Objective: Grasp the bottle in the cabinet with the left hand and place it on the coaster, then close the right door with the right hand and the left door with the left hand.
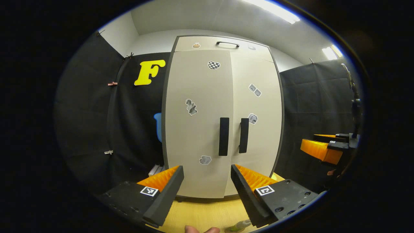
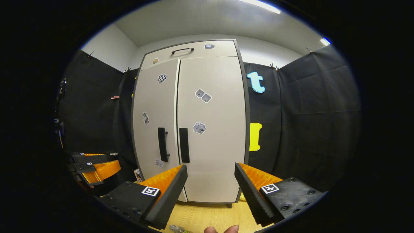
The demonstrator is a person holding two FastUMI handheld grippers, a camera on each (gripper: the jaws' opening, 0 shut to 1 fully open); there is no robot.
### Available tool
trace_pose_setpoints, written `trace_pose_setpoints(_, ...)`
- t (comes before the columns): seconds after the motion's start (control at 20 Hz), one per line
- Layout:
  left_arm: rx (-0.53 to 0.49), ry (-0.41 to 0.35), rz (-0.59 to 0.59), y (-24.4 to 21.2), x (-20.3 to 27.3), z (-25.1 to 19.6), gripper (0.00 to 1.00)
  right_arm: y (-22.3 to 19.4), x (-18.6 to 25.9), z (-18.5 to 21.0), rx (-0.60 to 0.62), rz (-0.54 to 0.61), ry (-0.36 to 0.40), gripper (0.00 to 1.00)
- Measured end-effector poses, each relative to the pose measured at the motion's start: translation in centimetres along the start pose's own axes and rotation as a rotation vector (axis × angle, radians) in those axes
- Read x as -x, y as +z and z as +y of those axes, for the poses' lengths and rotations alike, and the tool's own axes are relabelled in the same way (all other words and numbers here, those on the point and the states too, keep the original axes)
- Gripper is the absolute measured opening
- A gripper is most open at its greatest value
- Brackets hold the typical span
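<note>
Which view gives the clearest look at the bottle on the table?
The left gripper view: the bottle lies at the bottom edge on the wooden table, neck and part of the body visible beside the left tool. The right gripper view catches just its cap end at the frame's bottom.
</note>
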State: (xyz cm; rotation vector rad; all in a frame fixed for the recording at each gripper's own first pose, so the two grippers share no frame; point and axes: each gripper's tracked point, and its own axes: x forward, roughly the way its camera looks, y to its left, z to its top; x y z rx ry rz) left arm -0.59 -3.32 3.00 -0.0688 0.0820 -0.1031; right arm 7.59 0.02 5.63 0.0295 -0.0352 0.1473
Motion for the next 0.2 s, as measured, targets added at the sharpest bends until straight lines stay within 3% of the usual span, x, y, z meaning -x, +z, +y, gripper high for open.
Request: trace_pose_setpoints(0.2, -0.023, -0.003, -0.004, -0.02, 0.29, -0.14, 0.93, -0.08, -0.05, -0.03, -0.005, 0.006, 0.001, 0.98)
